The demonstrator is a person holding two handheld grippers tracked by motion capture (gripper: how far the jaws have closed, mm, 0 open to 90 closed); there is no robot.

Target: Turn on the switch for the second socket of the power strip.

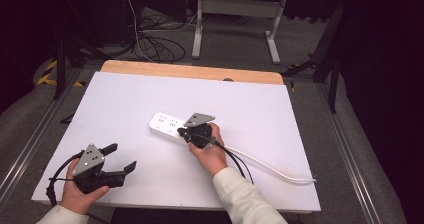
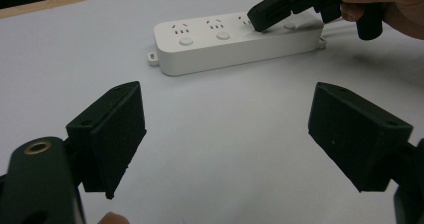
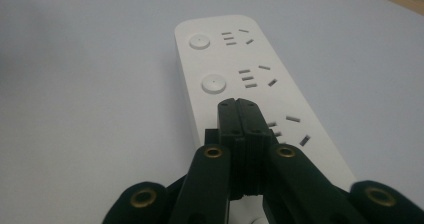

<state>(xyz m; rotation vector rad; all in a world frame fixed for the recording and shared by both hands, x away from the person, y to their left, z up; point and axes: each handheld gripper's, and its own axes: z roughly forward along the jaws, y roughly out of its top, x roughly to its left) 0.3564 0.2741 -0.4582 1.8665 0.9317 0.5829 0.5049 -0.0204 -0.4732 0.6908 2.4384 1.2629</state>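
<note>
A white power strip (image 1: 165, 126) lies near the middle of the white table, its cord (image 1: 272, 166) trailing to the right. It has round buttons (image 3: 213, 84) beside each socket. My right gripper (image 3: 239, 106) is shut with nothing between its jaws, and its tips rest on the strip's top beside a socket (image 2: 263, 21). My left gripper (image 1: 121, 158) stands open near the front left of the table, a hand's width short of the strip (image 2: 235, 36), nothing between its black pads (image 2: 117, 134).
The white board (image 1: 125, 99) covers a wooden table whose far edge (image 1: 190, 71) shows. Cables (image 1: 155, 46) and a desk frame (image 1: 235, 19) sit on the floor beyond. Metal rails run along both sides.
</note>
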